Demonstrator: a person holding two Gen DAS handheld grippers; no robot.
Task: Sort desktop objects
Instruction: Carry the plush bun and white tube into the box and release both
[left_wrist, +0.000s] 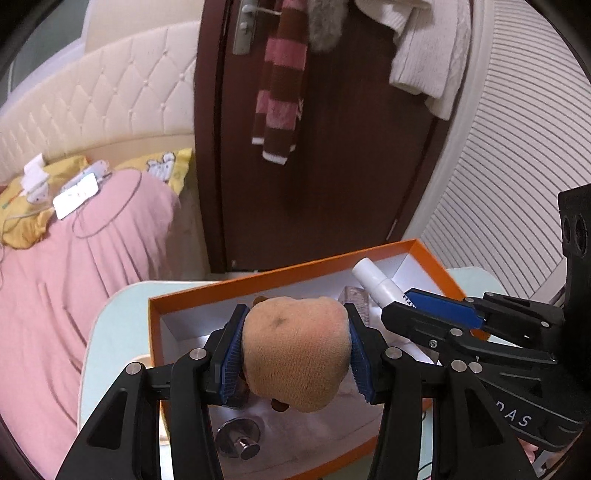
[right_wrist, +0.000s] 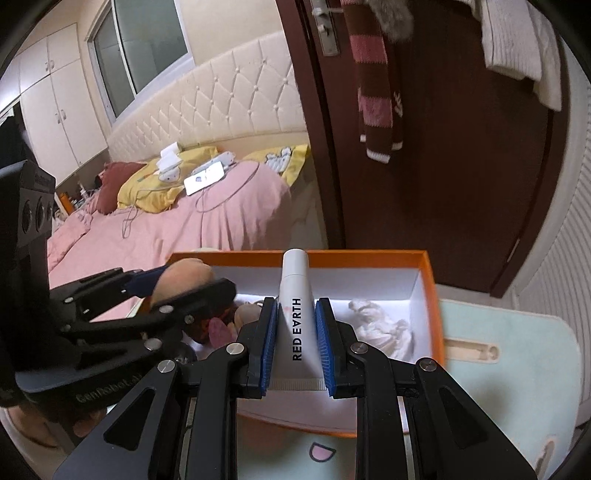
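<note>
Bed: a bed (left_wrist: 74, 277) with a pink cover fills the left of the left wrist view; yellow pillows, a white phone-like slab and thin cables lie on it, and a cream tufted headboard (left_wrist: 96, 99) runs behind.
Door: a dark brown door (left_wrist: 332, 147) stands behind the table, with a striped pink-and-brown scarf (left_wrist: 280, 88) and a white knit garment hanging over it.
Table: a pale mint table (right_wrist: 517, 350) carries the orange box; in the right wrist view a pale wooden strip lies on it just right of the box.
Orange box: an open orange box (left_wrist: 280, 275) with a white inside sits on the table, under both grippers.
Box contents: a metal knob-like piece (left_wrist: 240, 439) lies near the front wall; a crumpled white cloth (right_wrist: 380, 325) lies toward the right side.
Left gripper: the left gripper (left_wrist: 295, 347) has its jaws clenched on a tan plush toy (left_wrist: 295, 350), blue pads pressed into both its sides, held above the left part of the box.
Right gripper: the right gripper (right_wrist: 295, 339) has its jaws clamped on a white tube (right_wrist: 295, 295) printed RED EARTH, cap end pointing away, held over the middle of the box.
Spacing: the two grippers sit side by side, close together.
</note>
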